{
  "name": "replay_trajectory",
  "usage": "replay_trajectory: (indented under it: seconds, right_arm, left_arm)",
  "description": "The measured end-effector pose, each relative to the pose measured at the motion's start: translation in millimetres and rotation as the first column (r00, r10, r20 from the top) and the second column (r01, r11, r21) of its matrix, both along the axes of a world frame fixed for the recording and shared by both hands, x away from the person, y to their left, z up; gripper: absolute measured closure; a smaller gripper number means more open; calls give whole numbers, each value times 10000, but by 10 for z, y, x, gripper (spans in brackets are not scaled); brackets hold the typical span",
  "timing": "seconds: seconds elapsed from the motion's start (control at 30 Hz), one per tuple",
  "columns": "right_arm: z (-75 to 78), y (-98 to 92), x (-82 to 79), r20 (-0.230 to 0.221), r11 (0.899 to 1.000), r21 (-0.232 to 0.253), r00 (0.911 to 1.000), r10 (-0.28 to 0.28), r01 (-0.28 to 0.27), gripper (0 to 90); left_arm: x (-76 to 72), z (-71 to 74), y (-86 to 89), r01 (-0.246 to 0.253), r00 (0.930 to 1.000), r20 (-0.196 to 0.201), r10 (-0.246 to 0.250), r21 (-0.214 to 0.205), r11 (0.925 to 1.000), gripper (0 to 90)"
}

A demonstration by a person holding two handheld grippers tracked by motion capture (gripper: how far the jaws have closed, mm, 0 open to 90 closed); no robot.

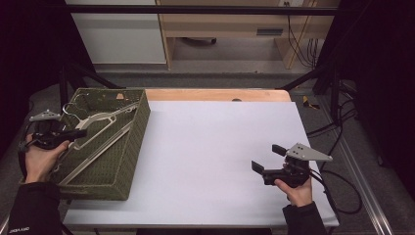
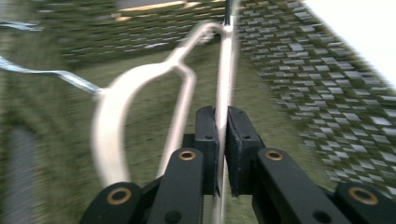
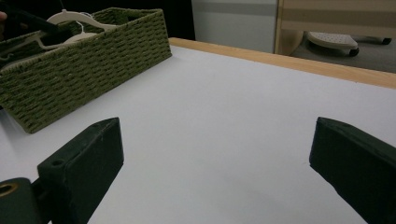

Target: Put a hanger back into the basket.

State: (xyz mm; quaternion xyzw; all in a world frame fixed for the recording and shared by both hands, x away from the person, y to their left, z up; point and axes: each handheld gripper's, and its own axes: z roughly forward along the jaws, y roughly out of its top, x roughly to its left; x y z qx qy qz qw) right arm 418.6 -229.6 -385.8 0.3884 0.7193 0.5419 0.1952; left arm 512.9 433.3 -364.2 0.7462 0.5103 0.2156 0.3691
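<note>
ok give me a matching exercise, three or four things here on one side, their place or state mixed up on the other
Things:
1. left gripper
2. right gripper
3. basket
4. hanger

States or places:
A. green, woven, at the table's left edge
B. open, above the white sheet
C. white, lying in the basket
D. shut on a hanger's bar

Pairs: 1-D, 2-B, 3-A, 4-C

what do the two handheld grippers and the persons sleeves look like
Both grippers are black, each with two blocky black jaws. The left gripper and the right gripper each carry a grey three-cornered plate on top, and a black cable trails from each. In the left gripper view, brass-coloured rivets sit in the jaw linkage. The person wears dark sleeves; the left cuff bears small white lettering, too small to read.
</note>
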Motion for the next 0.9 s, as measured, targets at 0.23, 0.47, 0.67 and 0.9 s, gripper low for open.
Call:
replay_trajectory:
  seconds: [0.23, 0.47, 0.67, 0.9]
  right_arm:
    - [-3, -1, 4, 24, 10000, -58, 10000, -3, 3, 34]
    - [-7, 8, 6, 2, 10000, -69, 10000, -46, 46, 34]
    - [-5, 6, 6, 15, 10000, -48, 10000, -76, 76, 34]
    - [-4, 7, 3, 18, 10000, -45, 10000, -53, 53, 33]
  left_arm:
    - [81, -125, 97, -1631, 9850, -437, 1667, 772, 9836, 790]
    - [79, -215, 160, -2286, 9649, -1085, 2391, 1008, 9683, 729]
    - [18, -256, 197, -2389, 9609, -1222, 2485, 886, 9670, 661]
    - [-162, -151, 235, -2493, 9640, -845, 2520, 421, 9675, 598]
